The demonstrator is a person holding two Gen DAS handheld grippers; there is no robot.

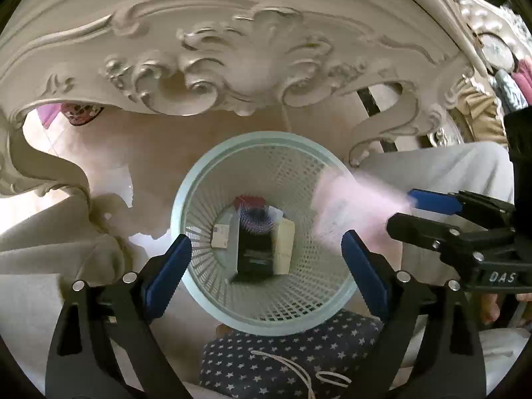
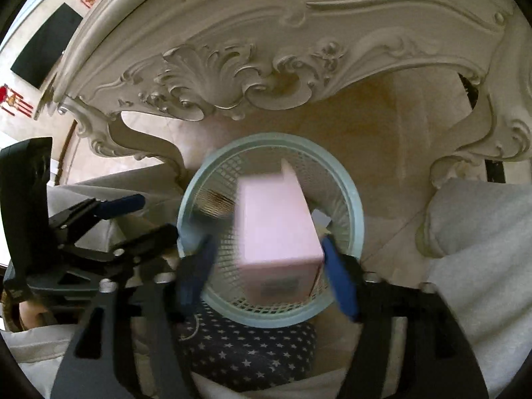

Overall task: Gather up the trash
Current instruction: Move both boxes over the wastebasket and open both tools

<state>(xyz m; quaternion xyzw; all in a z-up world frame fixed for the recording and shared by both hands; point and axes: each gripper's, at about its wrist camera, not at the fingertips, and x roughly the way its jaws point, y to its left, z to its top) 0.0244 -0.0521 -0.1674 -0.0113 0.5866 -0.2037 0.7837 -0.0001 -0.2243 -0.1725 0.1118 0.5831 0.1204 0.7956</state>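
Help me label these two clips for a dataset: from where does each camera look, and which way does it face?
Left wrist: sits on the left gripper, looking steeply down into the basket; its own open blue fingers show, the right gripper at right.
Right wrist: sits on the right gripper, looking steeply down at a blurred pink box between its spread fingers over the basket; the left gripper at left.
Shared: basket, carved table, star-patterned fabric.

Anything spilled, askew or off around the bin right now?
Nothing spilled. The pink box is blurred and tilted over the mesh bin, between the right gripper's open jaws, apparently dropping in. Earlier trash lies inside.
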